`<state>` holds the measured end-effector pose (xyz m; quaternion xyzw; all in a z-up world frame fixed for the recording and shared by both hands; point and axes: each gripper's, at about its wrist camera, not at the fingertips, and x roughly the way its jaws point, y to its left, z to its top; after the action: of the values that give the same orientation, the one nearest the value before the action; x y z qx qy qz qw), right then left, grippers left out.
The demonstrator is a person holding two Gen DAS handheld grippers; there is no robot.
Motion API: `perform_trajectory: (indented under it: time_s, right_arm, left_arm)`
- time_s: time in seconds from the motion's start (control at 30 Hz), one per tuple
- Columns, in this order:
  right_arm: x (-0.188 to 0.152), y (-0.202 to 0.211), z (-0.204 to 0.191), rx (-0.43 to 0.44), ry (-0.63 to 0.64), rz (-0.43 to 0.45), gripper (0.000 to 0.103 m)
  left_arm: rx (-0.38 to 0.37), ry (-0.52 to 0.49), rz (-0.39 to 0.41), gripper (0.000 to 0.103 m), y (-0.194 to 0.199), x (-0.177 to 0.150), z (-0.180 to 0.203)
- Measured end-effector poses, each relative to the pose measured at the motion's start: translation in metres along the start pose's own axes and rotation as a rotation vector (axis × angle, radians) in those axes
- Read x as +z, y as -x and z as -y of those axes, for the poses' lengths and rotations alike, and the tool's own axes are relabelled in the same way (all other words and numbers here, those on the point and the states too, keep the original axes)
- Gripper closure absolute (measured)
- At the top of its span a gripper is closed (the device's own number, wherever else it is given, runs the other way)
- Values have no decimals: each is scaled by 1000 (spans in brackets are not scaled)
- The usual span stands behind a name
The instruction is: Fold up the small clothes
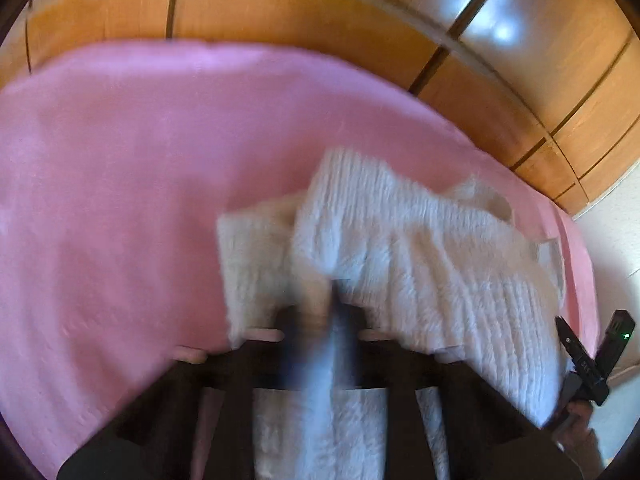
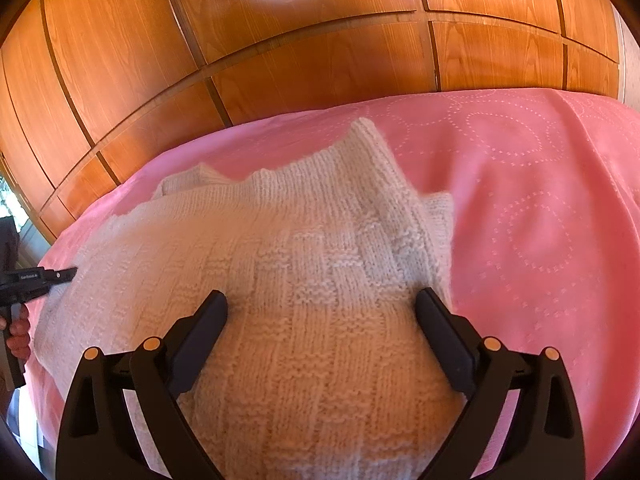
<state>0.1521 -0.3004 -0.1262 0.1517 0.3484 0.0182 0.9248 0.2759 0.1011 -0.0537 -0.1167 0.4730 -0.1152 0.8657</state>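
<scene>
- Left wrist view, nearest item: left gripper (image 1: 328, 312), black fingers pressed together, heavily blurred; they sit at the near edge of the garment, and whether any knit is caught between them cannot be told.
- White knitted sweater (image 1: 420, 248), ribbed, bunched and partly folded over itself, lying right of centre on the pink bedspread (image 1: 120, 200).
- Wooden panelled wardrobe (image 1: 280, 12) behind the bed; one glossy panel reflects light.
- Right gripper (image 1: 592, 344) visible at the far right edge, beside the sweater's right side, fingers apart.
- Right wrist view, nearest item: right gripper (image 2: 322, 312), black fingers spread wide, both tips resting on or just above the sweater (image 2: 312, 272), nothing pinched.
- Sweater spreads from the lower centre toward the left; a ribbed end (image 2: 372, 140) is turned up at the top.
- Pink bedspread (image 2: 540, 200) carries dotted circle patterns, bare to the right.
- Left gripper (image 2: 60, 276) at the left edge, tip at the sweater's margin, held by a hand (image 2: 18, 332).
- Wooden wardrobe doors (image 2: 280, 40) fill the background.
</scene>
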Motion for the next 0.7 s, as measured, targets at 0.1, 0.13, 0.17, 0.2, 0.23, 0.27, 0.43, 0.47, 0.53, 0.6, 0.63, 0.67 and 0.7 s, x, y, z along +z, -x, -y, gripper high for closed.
perform_trajectory:
  time_s: [0.1, 0.13, 0.17, 0.2, 0.23, 0.27, 0.43, 0.47, 0.53, 0.6, 0.63, 0.67, 0.7]
  right_arm:
    - [0, 0, -2, -8, 7, 0, 8]
    - [-1, 0, -2, -8, 7, 1, 8]
    - [-1, 0, -2, -8, 6, 1, 8]
    - [-1, -1, -2, -9, 7, 2, 8]
    - [-1, -1, -2, -10, 8, 2, 7]
    - [-1, 0, -3, -11, 9, 3, 7]
    - [-1, -1, -1, -3, 5, 8, 7]
    - [-1, -1, -1, -3, 5, 7, 7]
    - [-2, -1, -1, 0, 2, 9, 7]
    - [-2, -1, -1, 2, 1, 10, 7]
    - [-2, 0, -1, 3, 0, 12, 7]
    - [-2, 0, -1, 5, -1, 13, 7]
    - [-2, 0, -1, 6, -1, 14, 6]
  left_arm:
    - [27, 6, 122, 98, 29, -1, 7]
    - [59, 2, 135, 98, 30, -3, 8]
    - [100, -8, 128, 98, 25, -5, 9]
    - [158, -28, 84, 98, 9, -9, 11]
    - [207, -45, 44, 98, -8, -13, 10]
    - [229, -53, 21, 98, -19, -17, 8]
    - [282, -23, 58, 81, -10, -22, 18]
    - [298, -22, 76, 74, 0, -23, 22]
    - [273, -17, 123, 62, 19, -28, 27]
    - [228, 2, 177, 61, 46, -36, 33]
    - [224, 0, 189, 52, 55, -41, 37]
    - [220, -8, 214, 45, 67, -48, 45]
    - [217, -15, 234, 44, 75, -55, 47]
